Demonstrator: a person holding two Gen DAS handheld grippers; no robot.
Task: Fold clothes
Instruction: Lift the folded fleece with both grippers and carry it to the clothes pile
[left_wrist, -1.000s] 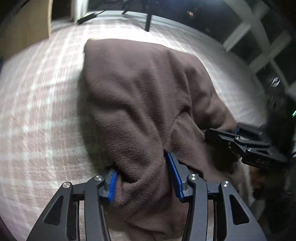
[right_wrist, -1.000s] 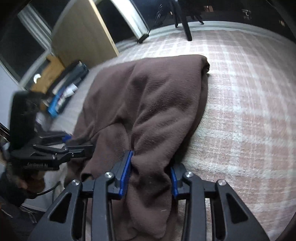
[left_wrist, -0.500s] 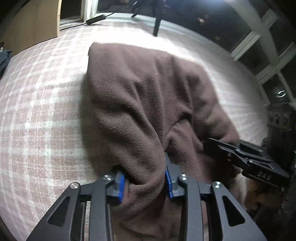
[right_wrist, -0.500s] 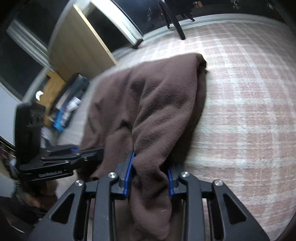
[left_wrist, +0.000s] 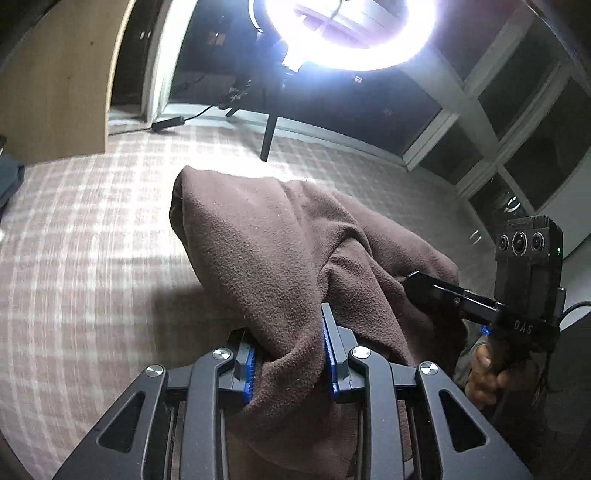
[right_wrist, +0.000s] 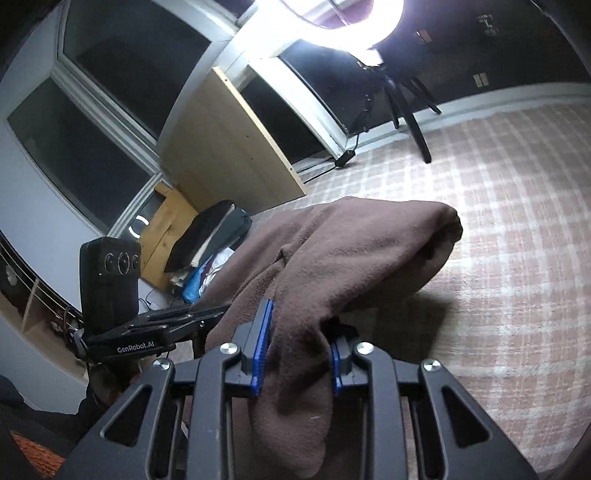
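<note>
A brown fleece garment (left_wrist: 266, 240) lies across a pink plaid bed cover (left_wrist: 92, 258), with its near edge lifted off the cover. My left gripper (left_wrist: 288, 343) is shut on a bunched fold of that edge, the blue pads pressing the fabric from both sides. My right gripper (right_wrist: 299, 343) is shut on another fold of the same garment (right_wrist: 351, 240). In the left wrist view the right gripper (left_wrist: 436, 291) reaches into the cloth from the right, held by a hand (left_wrist: 484, 373). The right wrist view shows the left gripper (right_wrist: 177, 321) at the garment's left side.
A bright ring light (left_wrist: 347, 33) on a tripod (left_wrist: 267, 136) stands beyond the far edge of the bed. A wooden panel (right_wrist: 229, 147) and a pile of clothes (right_wrist: 210, 240) sit at the left. Dark windows (left_wrist: 517, 110) run along the right.
Both grippers have risen with the garment's near edge, lifting it off the cover. Their jaws have drawn tighter on the folds, and both views have tilted up toward the ring light.
</note>
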